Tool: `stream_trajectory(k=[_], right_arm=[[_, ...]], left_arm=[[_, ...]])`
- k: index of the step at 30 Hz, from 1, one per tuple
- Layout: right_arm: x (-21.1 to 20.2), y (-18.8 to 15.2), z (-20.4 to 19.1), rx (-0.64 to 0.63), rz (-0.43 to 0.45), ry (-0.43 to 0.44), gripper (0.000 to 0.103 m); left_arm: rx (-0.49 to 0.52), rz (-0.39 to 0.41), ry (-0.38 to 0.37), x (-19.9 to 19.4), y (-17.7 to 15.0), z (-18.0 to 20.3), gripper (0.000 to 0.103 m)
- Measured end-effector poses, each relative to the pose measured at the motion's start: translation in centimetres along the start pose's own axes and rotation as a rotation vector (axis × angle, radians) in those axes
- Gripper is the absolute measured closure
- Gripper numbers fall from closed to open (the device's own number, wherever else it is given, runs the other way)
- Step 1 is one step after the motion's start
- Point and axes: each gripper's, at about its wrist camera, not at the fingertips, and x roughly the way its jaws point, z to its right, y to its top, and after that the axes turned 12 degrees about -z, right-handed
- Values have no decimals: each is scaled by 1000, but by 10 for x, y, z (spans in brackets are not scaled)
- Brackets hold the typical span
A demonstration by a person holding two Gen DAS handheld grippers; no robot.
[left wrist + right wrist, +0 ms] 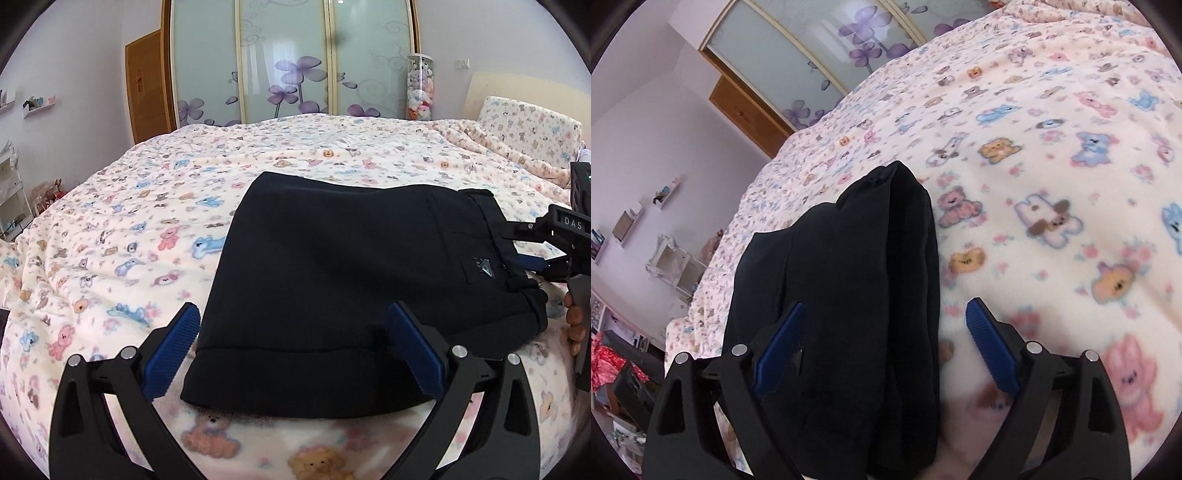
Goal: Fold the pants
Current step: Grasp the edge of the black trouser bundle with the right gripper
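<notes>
Bright, even daylight; fisheye-warped edges, slightly blurred.

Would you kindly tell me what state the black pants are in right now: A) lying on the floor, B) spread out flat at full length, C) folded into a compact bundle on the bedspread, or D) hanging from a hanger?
C: the black pants lie as a compact, layered bundle on the teddy-bear bedspread, with both hand-held grippers open beside them.

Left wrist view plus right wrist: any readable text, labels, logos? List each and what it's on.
"DAS": white letters on a plate on the right gripper, seen at the right edge of the left wrist view.
Small silver triangular badge on the black pants near the waistband: a logo, its marks too small to read.
Right wrist view: no readable text.
</notes>
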Motion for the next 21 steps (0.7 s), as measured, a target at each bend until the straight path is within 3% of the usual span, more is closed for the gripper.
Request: stream_trajectory(k=[13, 21], right_arm=[[19, 1, -7, -74, -49, -27, 27], [18, 2, -11, -107, -49, 23, 41]], left_arm=[[22, -14, 9, 7, 2, 7, 2], [-22, -30, -7, 11, 3, -1, 2]])
